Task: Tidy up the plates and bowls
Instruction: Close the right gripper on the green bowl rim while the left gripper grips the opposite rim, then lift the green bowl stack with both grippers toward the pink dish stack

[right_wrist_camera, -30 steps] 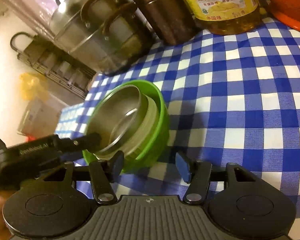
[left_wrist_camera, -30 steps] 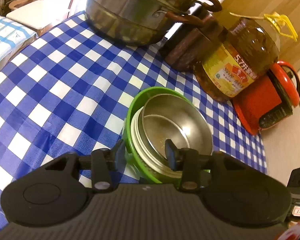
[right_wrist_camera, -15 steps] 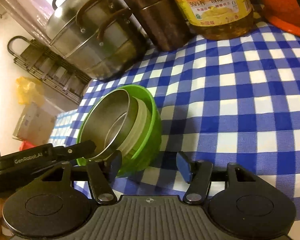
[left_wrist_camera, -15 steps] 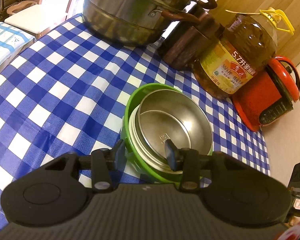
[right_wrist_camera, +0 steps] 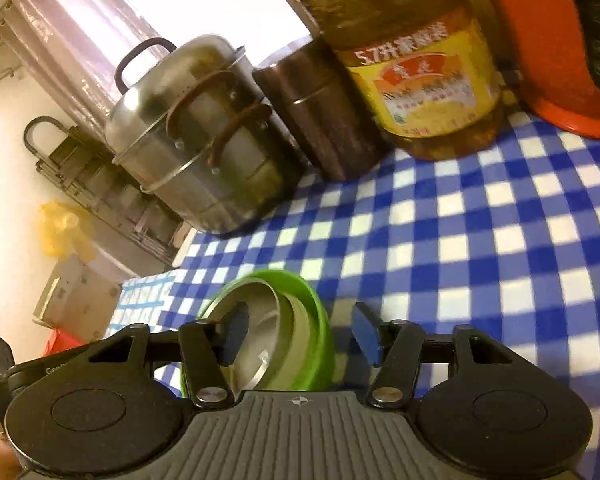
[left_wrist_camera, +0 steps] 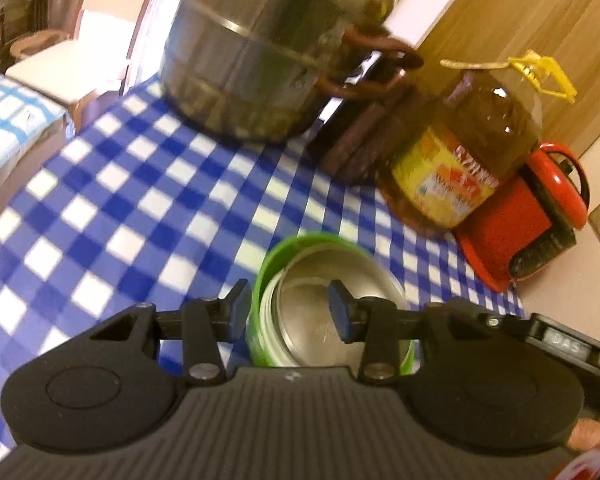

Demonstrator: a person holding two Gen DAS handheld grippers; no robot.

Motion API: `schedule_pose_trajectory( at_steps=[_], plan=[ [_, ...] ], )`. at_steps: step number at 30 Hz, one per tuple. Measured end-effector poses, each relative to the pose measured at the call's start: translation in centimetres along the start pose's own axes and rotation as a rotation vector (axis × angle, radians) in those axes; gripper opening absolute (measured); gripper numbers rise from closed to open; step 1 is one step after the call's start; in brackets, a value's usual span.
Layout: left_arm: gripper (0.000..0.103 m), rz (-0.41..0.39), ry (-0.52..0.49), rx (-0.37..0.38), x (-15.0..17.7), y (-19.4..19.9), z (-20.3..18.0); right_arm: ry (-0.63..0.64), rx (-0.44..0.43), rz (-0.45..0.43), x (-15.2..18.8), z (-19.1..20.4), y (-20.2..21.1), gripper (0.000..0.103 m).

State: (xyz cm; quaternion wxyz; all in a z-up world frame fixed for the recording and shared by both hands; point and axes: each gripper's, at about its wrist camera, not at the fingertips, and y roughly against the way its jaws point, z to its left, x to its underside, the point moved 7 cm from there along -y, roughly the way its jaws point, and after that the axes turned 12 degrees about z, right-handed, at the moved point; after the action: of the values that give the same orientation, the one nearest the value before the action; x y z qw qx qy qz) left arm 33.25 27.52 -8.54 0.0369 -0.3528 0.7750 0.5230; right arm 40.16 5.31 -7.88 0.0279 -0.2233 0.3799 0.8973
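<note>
Reading "5.7" above blurred Chinese print, the yellow label fronts the oil bottle (right_wrist_camera: 412,60) at the table's (right_wrist_camera: 500,240) far edge, between a brown canister (right_wrist_camera: 320,120) and a red cooker (right_wrist_camera: 552,52); a steamer pot (right_wrist_camera: 196,132) stands beside the canister. The left gripper (left_wrist_camera: 288,312) clamps the nested bowls' (left_wrist_camera: 320,300) near rim, mid-table. The right gripper (right_wrist_camera: 300,336), jaws just narrowing, straddles their far rim; contact unclear.

Each matte-black plastic two-finger gripper, left (left_wrist_camera: 287,307) and right (right_wrist_camera: 300,331), carries blue-padded jaws. Behind the jaws sit silver pivot screws, round black housings and a ribbed grey plate.
</note>
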Motion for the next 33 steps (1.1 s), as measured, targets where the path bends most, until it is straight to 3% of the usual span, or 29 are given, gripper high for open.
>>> schedule_pose_trajectory(
  at_steps=[1,6,9,12,26,30,33],
  plan=[
    [0.036,-0.004,-0.014,-0.001,-0.6,0.1,-0.3,0.003,-0.006,0.016,-0.4,0.3,-0.5,0.039],
    [0.020,0.037,-0.115,-0.028,-2.5,-0.9,-1.5,0.033,-0.006,0.090,-1.2,0.6,-2.3,0.023],
    [0.019,0.080,-0.178,-0.043,-2.9,-2.0,-2.1,0.059,0.007,0.143,-0.9,1.0,-3.5,0.019],
    [0.019,0.114,-0.230,-0.066,-2.7,-3.0,-2.5,0.059,0.019,0.172,-0.6,0.9,-4.0,0.005],
    [0.019,0.150,-0.226,-0.082,-2.3,-4.1,-2.3,-0.135,-0.048,0.203,-2.1,-0.3,-4.0,0.001],
    [0.019,0.153,-0.239,-0.096,-2.4,-4.3,-2.7,-0.067,0.016,0.191,-2.2,0.2,-4.2,0.001],
    [0.019,0.131,-0.214,-0.067,-2.7,-4.0,-2.7,-0.037,0.004,0.172,-2.1,0.4,-3.9,0.001]
  ],
)
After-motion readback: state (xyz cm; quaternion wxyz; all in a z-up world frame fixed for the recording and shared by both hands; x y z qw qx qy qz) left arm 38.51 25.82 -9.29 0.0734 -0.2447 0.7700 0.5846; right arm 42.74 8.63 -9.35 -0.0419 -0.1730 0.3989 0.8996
